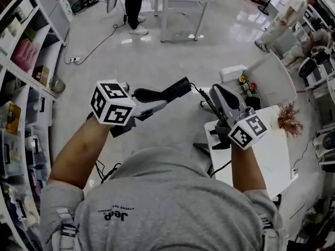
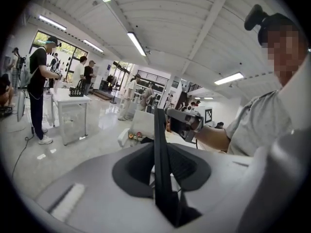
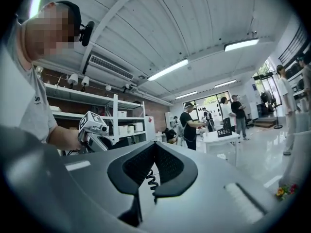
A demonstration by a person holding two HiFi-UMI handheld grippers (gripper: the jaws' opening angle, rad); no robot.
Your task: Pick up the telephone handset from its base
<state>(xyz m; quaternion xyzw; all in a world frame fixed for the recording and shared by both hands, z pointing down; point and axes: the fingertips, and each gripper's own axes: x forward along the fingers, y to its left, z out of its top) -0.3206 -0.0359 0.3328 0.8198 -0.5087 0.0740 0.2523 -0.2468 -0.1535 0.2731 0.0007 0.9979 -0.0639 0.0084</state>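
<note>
The black telephone handset (image 1: 166,91) is up in the air in front of my chest, with my left gripper (image 1: 158,100) shut on it. In the left gripper view the handset (image 2: 161,174) stands as a thin black edge clamped between the two pads. Its coiled cord (image 1: 207,101) runs from the handset's right end down past my right gripper (image 1: 215,92). That gripper is raised beside it, jaw tips together and nothing gripped. In the right gripper view (image 3: 155,147) the cord (image 3: 148,179) shows through the gap behind the jaws. I cannot make out the phone's base.
A white table (image 1: 272,158) stands below my right hand, with a dried plant (image 1: 291,119) at its far corner. Beyond it are a white chair (image 1: 272,77) and small flowers (image 1: 248,86). Shelves (image 1: 26,61) line the left. Another white table (image 1: 183,1) and people stand farther back.
</note>
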